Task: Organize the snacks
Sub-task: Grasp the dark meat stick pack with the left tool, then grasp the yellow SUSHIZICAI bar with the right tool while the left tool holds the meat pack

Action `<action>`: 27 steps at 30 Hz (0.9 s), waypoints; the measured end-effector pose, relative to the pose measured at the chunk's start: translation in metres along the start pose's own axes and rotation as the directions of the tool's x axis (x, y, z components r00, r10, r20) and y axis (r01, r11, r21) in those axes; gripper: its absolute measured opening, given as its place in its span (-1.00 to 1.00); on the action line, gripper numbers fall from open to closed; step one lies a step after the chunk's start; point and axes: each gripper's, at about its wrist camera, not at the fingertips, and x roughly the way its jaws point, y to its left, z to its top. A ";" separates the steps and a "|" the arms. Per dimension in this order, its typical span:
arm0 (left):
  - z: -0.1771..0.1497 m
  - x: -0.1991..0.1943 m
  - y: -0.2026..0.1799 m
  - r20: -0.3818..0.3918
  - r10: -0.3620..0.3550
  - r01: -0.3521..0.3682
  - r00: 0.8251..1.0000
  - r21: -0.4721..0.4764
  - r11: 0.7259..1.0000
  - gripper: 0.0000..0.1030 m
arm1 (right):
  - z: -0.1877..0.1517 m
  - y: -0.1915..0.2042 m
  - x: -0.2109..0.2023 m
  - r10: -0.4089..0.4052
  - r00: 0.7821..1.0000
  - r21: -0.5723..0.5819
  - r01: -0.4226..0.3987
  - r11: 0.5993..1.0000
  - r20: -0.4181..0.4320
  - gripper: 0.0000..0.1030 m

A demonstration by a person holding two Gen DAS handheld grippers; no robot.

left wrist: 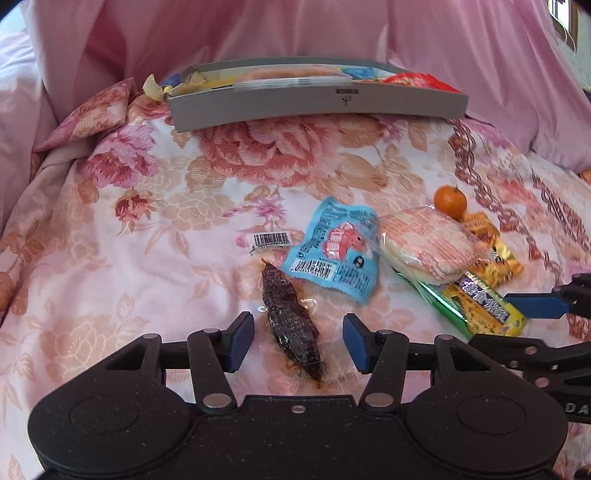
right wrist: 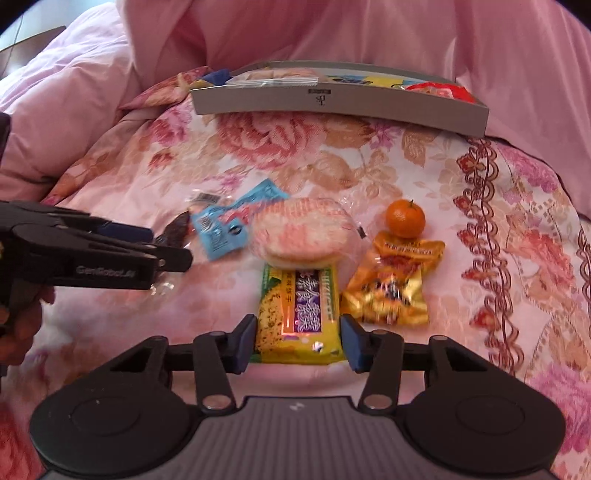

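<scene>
Right tongs (right wrist: 298,341) straddle the near end of the yellow biscuit pack (right wrist: 300,314) at bottom centre; pads look just against its edges, but can't tell if they're clamped yet. Pack's long axis runs straight away from the tongs toward the grey box (right wrist: 332,107) at top. Left tongs (left wrist: 298,341) stand apart w/ the dark snack (left wrist: 291,321) lying diagonally between them, untouched; both point downward at the bed (left wrist: 110,221).

Pink floral bedspread (right wrist: 295,155), plain pink quilt (left wrist: 258,33) behind. Grey box (left wrist: 317,105). Orange mandarin (right wrist: 405,218), golden wrapper (right wrist: 391,288), yellow-green bar (right wrist: 299,314) with purple band, sky-blue packet (left wrist: 332,254), dark brown snack (left wrist: 291,321).
</scene>
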 end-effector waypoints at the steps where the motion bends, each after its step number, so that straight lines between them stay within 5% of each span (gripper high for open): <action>1: -0.001 -0.002 -0.001 -0.002 0.002 -0.002 1.000 0.002 1.000 0.07 | -0.002 -0.001 -0.003 0.005 1.000 0.000 -0.005 1.000 0.001 0.02; 7: -0.004 -0.005 -0.008 0.013 0.037 -0.038 0.999 0.032 0.999 0.10 | -0.010 -0.003 -0.012 0.024 1.000 0.003 -0.024 1.000 0.007 0.05; 12: -0.003 0.002 -0.014 0.013 0.064 -0.065 0.998 0.074 0.995 0.33 | -0.007 -0.001 -0.009 0.014 1.000 0.002 -0.014 1.000 0.022 0.18; 16: -0.002 0.002 -0.013 0.001 0.063 -0.063 0.998 0.077 0.995 0.11 | -0.006 0.002 -0.004 0.009 1.000 0.004 -0.009 1.000 0.022 0.26; 27: -0.013 -0.018 -0.012 -0.053 0.035 -0.036 0.998 -0.011 0.999 0.00 | -0.019 0.004 -0.020 0.035 0.999 0.004 -0.035 0.999 0.016 0.03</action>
